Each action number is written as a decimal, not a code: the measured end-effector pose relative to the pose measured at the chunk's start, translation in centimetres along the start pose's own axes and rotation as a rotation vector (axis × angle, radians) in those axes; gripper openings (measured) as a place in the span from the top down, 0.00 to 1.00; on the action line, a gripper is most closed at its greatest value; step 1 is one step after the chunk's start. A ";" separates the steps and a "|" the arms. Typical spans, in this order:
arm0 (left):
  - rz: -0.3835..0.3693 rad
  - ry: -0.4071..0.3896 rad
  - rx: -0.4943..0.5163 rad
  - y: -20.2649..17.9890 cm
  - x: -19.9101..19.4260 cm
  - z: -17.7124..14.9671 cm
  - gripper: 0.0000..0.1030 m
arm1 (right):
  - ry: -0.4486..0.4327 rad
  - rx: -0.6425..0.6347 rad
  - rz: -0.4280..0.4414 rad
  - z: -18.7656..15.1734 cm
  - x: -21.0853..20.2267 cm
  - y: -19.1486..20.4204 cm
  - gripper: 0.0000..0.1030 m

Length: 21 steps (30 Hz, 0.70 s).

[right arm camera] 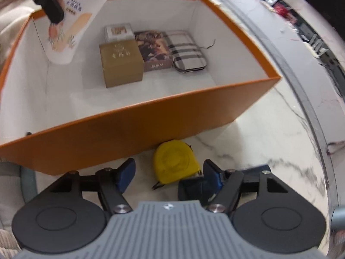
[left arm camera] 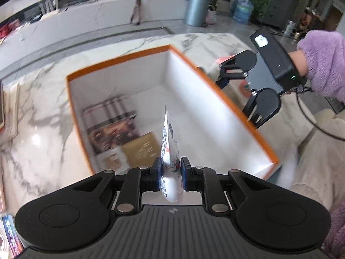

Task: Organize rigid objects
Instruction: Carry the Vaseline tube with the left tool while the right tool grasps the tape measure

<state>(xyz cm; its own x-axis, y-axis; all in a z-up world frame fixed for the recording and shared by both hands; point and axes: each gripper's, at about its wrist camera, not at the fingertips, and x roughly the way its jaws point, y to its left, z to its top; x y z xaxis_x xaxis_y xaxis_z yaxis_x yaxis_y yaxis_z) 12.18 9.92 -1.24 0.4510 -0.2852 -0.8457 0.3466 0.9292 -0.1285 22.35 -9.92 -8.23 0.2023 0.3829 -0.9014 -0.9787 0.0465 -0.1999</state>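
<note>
Orange on the outside and white within, our cardboard box [right arm camera: 138, 129] sits on the white marble tabletop [right arm camera: 269, 140]. We hold the left gripper [left arm camera: 171, 173] above the open box, its blue pads pressed tight on a white lotion tube [left arm camera: 170, 149]. From the right wrist view we read "Vaseline" in white script on a blue oval near the tube's crimped end [right arm camera: 75, 19], with several lines of Chinese characters below that are too small to make out, and a peach-coloured fruit print lower down.

Inside the box, against one wall, lie a gold box [right arm camera: 121, 62] with a faint embossed emblem, a smaller white box with gold lettering [right arm camera: 118, 31] just behind it, a brown printed box [right arm camera: 154, 49] beside it, and a checked white-and-black case [right arm camera: 188, 52] touching that one. We cannot read their lettering.

Our right gripper [right arm camera: 169, 172] stands outside the box, just beside its orange wall, jaws apart on either side of a yellow tape measure [right arm camera: 175, 164] lying on the marble; the pads do not press on it. A hand in a fuzzy lilac sleeve [left arm camera: 325, 60] holds that gripper.
</note>
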 end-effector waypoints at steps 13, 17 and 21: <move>0.010 0.028 0.036 2.6 0.7 -1.5 0.81 | 0.129 -0.016 0.125 1.7 4.1 -1.9 0.43; 0.035 0.039 0.090 2.2 1.1 -1.8 0.81 | 0.133 -0.013 0.106 1.8 3.9 -1.2 0.44; 0.103 0.051 0.132 1.4 1.3 -2.0 0.81 | 0.123 0.019 0.079 1.9 3.0 -0.6 0.44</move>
<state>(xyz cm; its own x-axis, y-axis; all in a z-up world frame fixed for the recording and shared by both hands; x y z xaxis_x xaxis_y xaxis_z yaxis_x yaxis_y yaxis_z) 11.60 11.37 -3.61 0.4488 -0.1746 -0.8764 0.4071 0.9130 0.0266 23.43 -7.07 -10.10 0.1266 0.2700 -0.9545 -0.9919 0.0391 -0.1204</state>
